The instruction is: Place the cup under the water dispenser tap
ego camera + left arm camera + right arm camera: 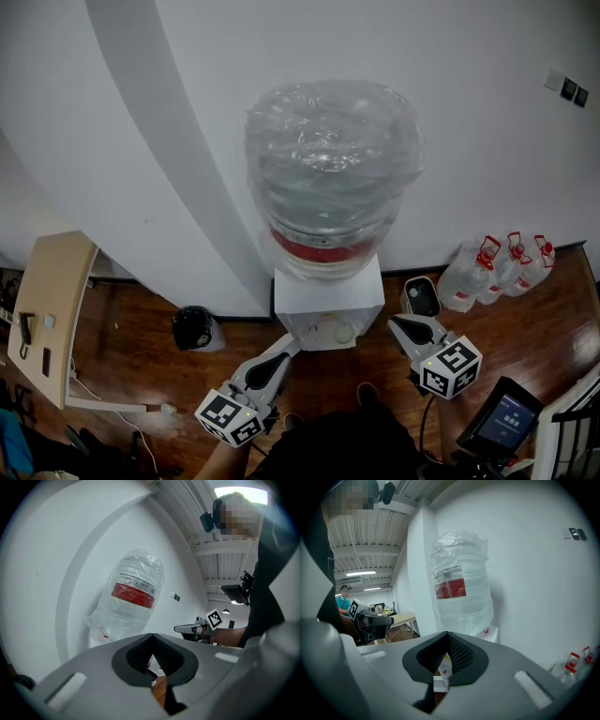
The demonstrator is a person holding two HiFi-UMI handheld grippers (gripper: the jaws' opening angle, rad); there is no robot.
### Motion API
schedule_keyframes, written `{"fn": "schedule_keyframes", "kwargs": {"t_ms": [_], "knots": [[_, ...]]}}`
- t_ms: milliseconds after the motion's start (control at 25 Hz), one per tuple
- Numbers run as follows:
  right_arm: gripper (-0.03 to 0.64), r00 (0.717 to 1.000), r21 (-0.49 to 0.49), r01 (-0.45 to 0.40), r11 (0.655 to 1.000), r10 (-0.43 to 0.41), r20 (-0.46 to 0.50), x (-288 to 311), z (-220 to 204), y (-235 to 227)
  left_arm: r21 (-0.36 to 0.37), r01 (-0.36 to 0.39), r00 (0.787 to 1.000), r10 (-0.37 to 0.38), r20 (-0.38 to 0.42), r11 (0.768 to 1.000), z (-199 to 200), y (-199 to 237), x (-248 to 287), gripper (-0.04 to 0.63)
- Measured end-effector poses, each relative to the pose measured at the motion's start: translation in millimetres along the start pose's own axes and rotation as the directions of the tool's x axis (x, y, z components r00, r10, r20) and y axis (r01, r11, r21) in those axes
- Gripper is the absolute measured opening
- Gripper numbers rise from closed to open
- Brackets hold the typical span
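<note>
Table (52, 300): far left edge of head view, pale wood top, a few small dark bits on it
Bin (192, 328): black, lower left of centre, on the wood floor (131, 328), close to the white wall (450, 122)
Left gripper (292, 345): bottom, just left of centre, nose aimed up-frame at the dispenser front. In its own view the jaws are pressed together, tips meeting, nothing clamped
Bottle (330, 173): dead centre, big & clear, wrapped in crinkly plastic film, red band low down, sitting on top of the dispenser
Dispenser (328, 295): white box under the bottle, backed against the wall
Cup (343, 331): looks like the pale round rim seen from above at the dispenser's front ledge, centre-bottom, between the 2 gripper noses & touching neither. Tap itself can't be made out, so can't tell if it's right under it
Right gripper (395, 322): right of the cup, near the dispenser's right corner. Jaws closed tight, empty
Small unit (422, 296): white w/ dark top, on the floor just right of the dispenser
Jugs (497, 267): 3 clear ones, red caps, right side by the wall
Screen (497, 417): lower right corner, lit, tilted
</note>
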State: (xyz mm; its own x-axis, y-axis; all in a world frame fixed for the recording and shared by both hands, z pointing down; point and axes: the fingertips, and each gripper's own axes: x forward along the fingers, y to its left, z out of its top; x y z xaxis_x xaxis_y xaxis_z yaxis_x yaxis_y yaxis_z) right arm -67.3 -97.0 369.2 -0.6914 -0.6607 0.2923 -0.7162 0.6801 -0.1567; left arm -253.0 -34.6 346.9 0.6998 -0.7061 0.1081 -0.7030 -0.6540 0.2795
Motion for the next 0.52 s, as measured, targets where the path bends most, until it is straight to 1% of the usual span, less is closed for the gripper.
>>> {"fn": "schedule_keyframes", "kwargs": {"t_ms": [520], "knots": [[0.000, 1.000, 0.003, 0.018, 1.000, -0.018, -0.001, -5.6, -4.7, -1.6, 0.000, -0.005, 1.000, 0.005, -0.015, 1.000, -6.1, -7.1, -3.2, 0.000]]}}
